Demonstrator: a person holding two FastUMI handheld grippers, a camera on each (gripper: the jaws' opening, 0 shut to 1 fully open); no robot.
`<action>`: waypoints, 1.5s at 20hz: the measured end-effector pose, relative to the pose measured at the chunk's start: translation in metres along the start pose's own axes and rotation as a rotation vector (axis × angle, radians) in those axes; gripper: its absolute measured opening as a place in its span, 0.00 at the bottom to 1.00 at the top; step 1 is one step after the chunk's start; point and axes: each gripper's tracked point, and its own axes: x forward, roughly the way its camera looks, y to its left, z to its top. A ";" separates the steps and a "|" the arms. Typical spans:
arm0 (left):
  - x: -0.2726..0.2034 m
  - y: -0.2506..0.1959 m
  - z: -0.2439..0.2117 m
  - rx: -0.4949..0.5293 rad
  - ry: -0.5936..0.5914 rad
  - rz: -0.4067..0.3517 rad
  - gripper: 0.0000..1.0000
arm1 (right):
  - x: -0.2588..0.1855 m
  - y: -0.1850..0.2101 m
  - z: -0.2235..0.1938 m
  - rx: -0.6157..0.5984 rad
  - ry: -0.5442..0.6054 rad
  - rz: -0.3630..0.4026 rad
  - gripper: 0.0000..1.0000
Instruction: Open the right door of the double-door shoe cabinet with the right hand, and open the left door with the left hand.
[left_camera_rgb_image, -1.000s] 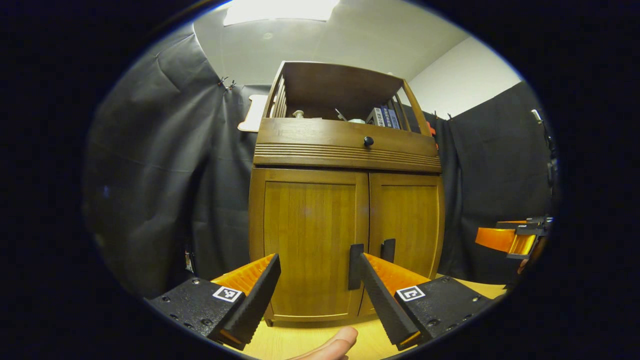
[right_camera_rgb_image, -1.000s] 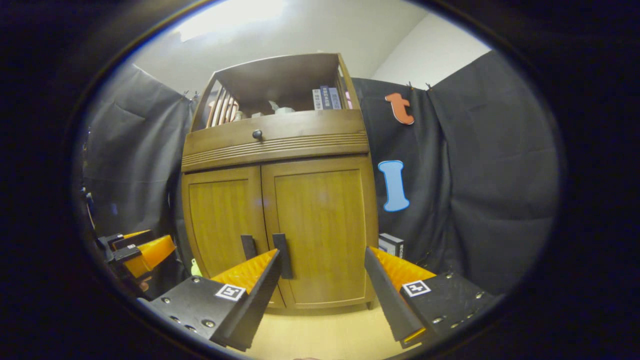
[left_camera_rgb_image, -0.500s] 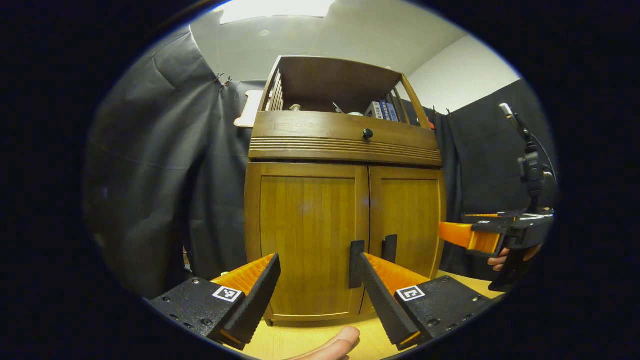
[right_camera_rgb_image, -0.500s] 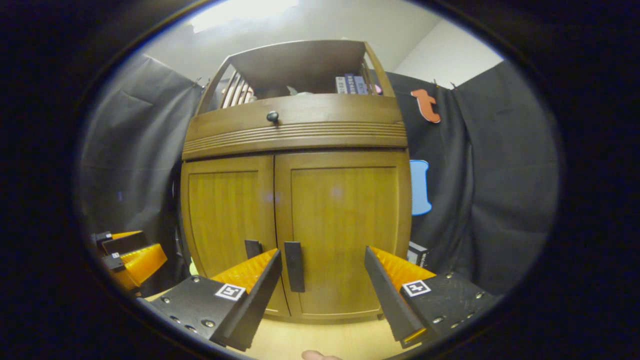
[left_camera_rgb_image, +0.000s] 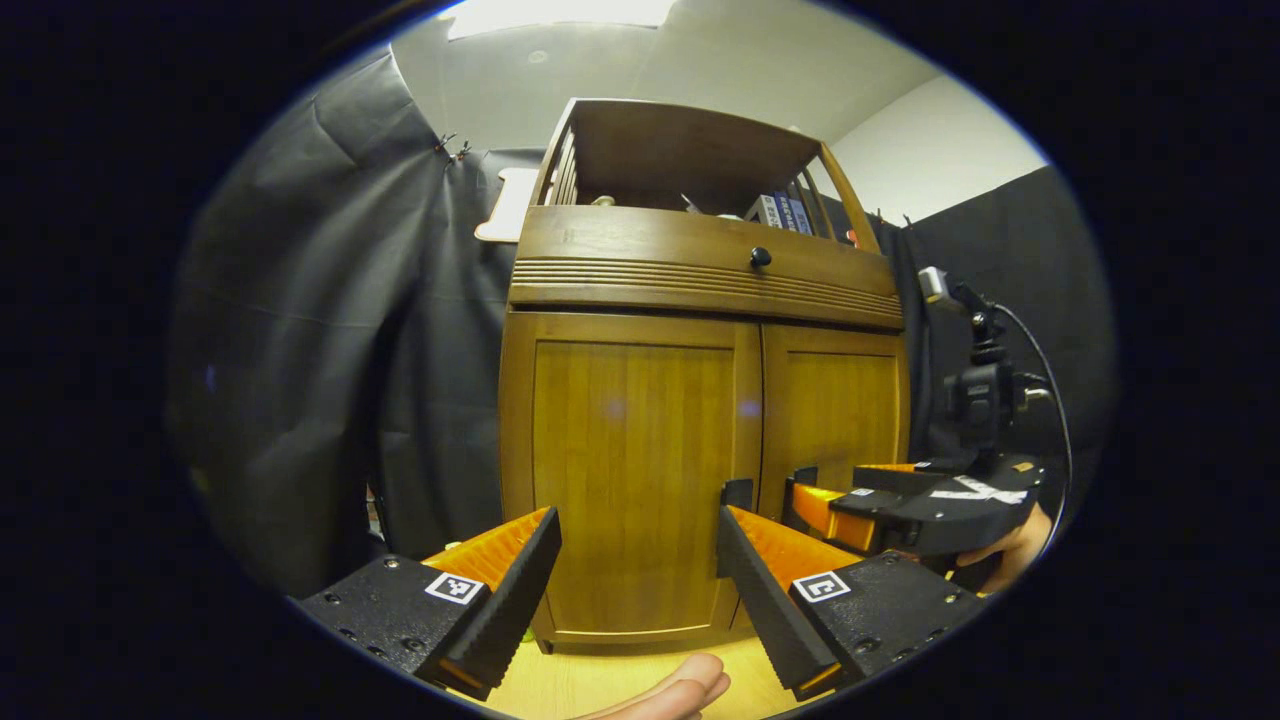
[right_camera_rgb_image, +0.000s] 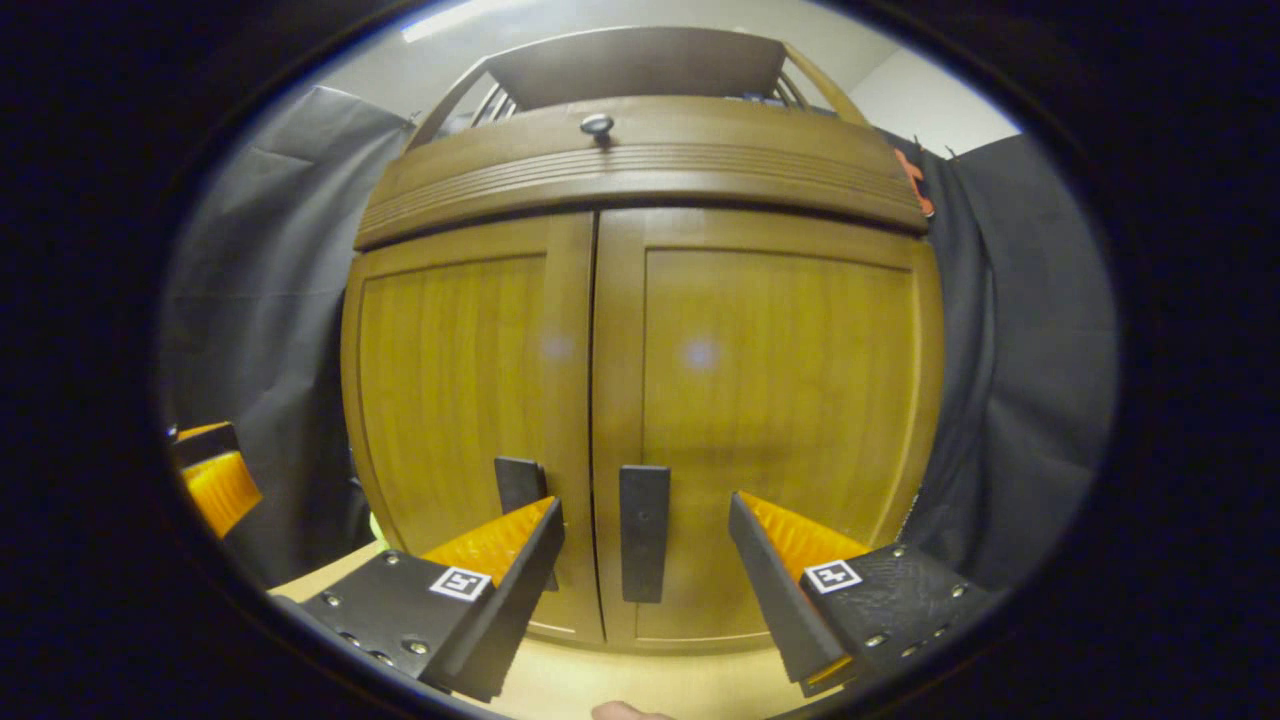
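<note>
The wooden shoe cabinet has both doors shut. In the right gripper view its right door (right_camera_rgb_image: 780, 380) and left door (right_camera_rgb_image: 450, 380) loom close. The right door's dark upright handle (right_camera_rgb_image: 644, 532) stands centred between the open fingers of my right gripper (right_camera_rgb_image: 643, 505), just beyond the tips and untouched. The left door's handle (right_camera_rgb_image: 520, 483) is partly hidden behind a finger. In the left gripper view my left gripper (left_camera_rgb_image: 637, 512) is open, a short way back from the left door (left_camera_rgb_image: 625, 480). Its handle (left_camera_rgb_image: 738, 492) peeks out above a finger. The right gripper (left_camera_rgb_image: 805, 495) sits at the right door (left_camera_rgb_image: 835, 410).
Above the doors runs a drawer front with a round knob (left_camera_rgb_image: 761, 257). On top is an open shelf holding books (left_camera_rgb_image: 780, 212). The cabinet stands on a light wooden tabletop (left_camera_rgb_image: 560, 685). A person's fingertip (left_camera_rgb_image: 680, 690) shows at the bottom. Black cloth hangs on both sides.
My right gripper has moved in close to the cabinet, bringing the right door's handle between its open fingers. The left gripper has barely shifted. Both doors remain shut.
</note>
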 end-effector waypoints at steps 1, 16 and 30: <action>0.002 0.001 0.000 -0.001 0.003 0.001 0.94 | 0.006 0.004 -0.004 0.008 0.003 -0.002 0.94; 0.009 0.019 -0.002 -0.020 0.014 0.032 0.94 | 0.036 -0.001 -0.033 0.014 0.041 0.011 0.29; 0.006 0.016 0.005 -0.026 -0.019 0.017 0.92 | -0.008 -0.005 -0.023 0.061 0.023 0.137 0.29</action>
